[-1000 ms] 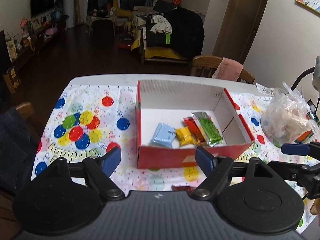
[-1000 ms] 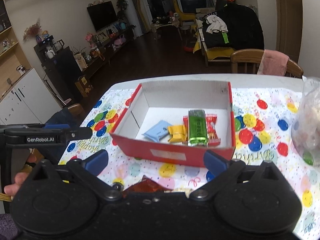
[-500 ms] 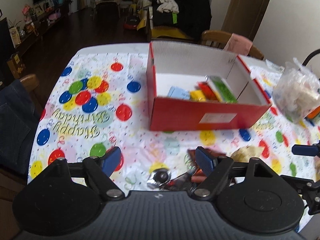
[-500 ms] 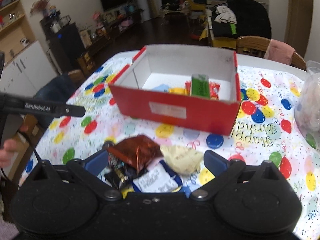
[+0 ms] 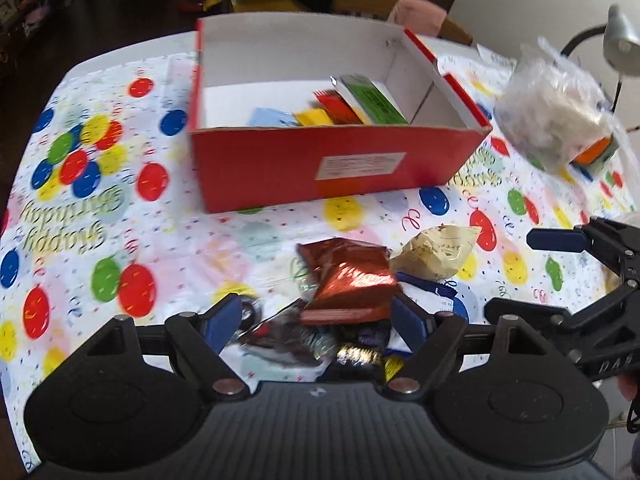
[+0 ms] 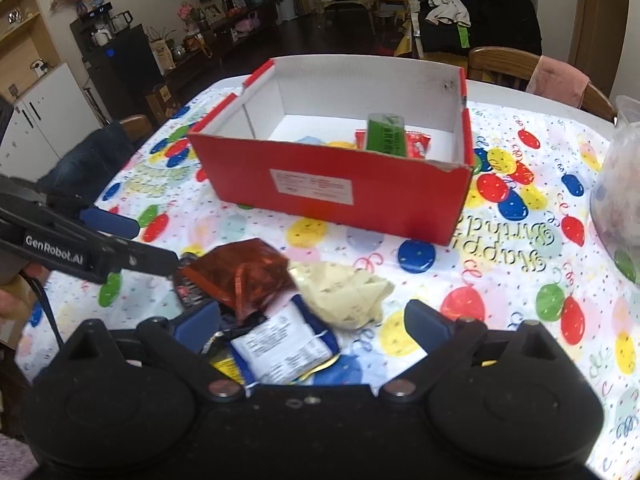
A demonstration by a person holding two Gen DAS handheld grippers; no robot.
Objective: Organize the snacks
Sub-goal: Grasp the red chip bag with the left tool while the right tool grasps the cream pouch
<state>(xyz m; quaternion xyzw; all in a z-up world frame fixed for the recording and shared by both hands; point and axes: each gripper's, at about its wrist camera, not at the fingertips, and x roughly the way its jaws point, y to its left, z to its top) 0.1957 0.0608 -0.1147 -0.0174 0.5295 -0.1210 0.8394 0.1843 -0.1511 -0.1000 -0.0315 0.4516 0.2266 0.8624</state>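
A red cardboard box (image 5: 336, 160) (image 6: 332, 188) stands on the balloon tablecloth and holds green, red, yellow and blue packets (image 5: 372, 100). In front of it lies a pile of loose snacks: a shiny red-brown packet (image 5: 348, 280) (image 6: 240, 276), a cream packet (image 5: 436, 248) (image 6: 344, 292), a white-and-blue packet (image 6: 284, 348) and dark wrappers (image 5: 292, 340). My left gripper (image 5: 316, 328) is open and empty, low over the pile with the red-brown packet between its fingers. My right gripper (image 6: 316, 328) is open and empty over the white-and-blue packet.
A clear plastic bag of goods (image 5: 552, 112) (image 6: 620, 200) lies at the table's right side, next to a desk lamp (image 5: 616, 36). Wooden chairs (image 6: 520, 68) stand behind the table. The right gripper's fingers show at the right of the left wrist view (image 5: 560, 240).
Both grippers have drawn back from the box and dropped low towards the near edge, so the pile of loose snacks now lies between their open fingers. The box has not moved.
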